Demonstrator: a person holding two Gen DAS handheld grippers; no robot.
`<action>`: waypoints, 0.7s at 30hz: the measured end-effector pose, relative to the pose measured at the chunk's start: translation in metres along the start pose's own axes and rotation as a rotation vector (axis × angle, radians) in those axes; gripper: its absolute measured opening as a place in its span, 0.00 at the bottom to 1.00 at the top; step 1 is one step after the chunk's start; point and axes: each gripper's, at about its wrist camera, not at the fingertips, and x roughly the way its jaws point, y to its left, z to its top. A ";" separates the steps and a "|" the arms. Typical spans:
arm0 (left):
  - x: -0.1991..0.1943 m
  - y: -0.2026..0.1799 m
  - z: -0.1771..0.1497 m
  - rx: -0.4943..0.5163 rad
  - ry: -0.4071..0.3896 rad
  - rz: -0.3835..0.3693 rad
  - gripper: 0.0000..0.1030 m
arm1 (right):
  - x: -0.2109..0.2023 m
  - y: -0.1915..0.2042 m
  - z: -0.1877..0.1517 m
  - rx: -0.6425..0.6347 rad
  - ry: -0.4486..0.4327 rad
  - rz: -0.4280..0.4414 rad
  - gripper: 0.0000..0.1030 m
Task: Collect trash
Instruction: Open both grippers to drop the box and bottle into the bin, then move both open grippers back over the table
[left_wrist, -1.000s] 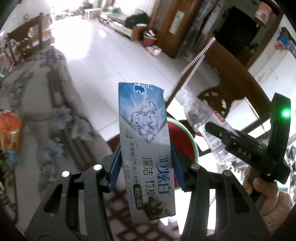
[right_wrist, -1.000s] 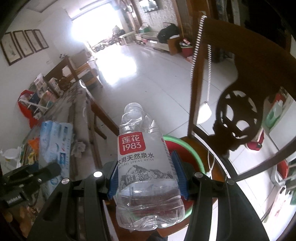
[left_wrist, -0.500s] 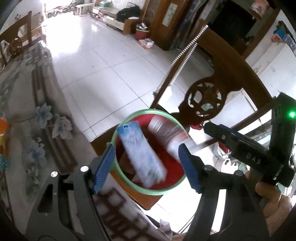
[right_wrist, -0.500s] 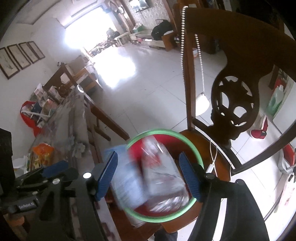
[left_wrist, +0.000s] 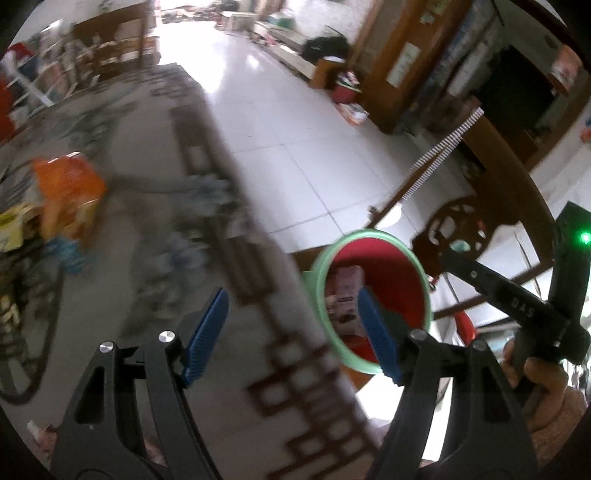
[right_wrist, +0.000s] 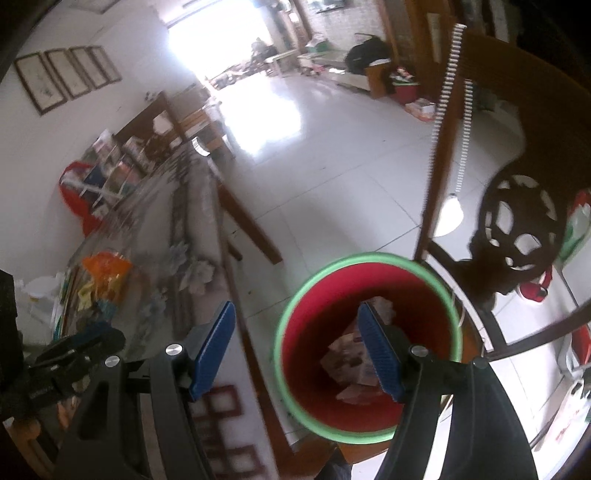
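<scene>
A red bin with a green rim (left_wrist: 369, 233) (right_wrist: 369, 257) stands on a wooden chair seat. Crumpled packaging (left_wrist: 343, 295) (right_wrist: 354, 354) lies inside it, too blurred to tell item from item. My left gripper (left_wrist: 291, 295) is open and holds nothing; it hangs over the table edge just left of the bin. My right gripper (right_wrist: 295, 306) is also open and bare, its right pad over the bin's mouth. In the left wrist view the right gripper's body (left_wrist: 517, 306) shows at the right, held by a hand (left_wrist: 535, 373).
A table with a grey patterned cloth (left_wrist: 147, 184) (right_wrist: 184, 221) lies left of the bin. An orange snack bag (left_wrist: 66, 184) (right_wrist: 105, 266) and other wrappers sit on it. The carved chair back (left_wrist: 461, 221) (right_wrist: 517, 221) rises behind the bin. White tiled floor stretches beyond.
Both grippers opened. The toothpaste box left my left gripper and the water bottle left my right one, both falling into the bin. Both views have since swung left toward the table.
</scene>
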 end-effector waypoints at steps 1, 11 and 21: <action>-0.006 0.013 -0.002 -0.024 -0.011 0.018 0.68 | 0.002 0.007 -0.001 -0.013 0.006 0.006 0.65; -0.060 0.181 -0.026 -0.284 -0.094 0.250 0.72 | 0.025 0.098 -0.022 -0.128 0.062 0.040 0.65; -0.050 0.321 -0.041 -0.420 -0.009 0.331 0.72 | 0.038 0.196 -0.059 -0.171 0.088 0.038 0.65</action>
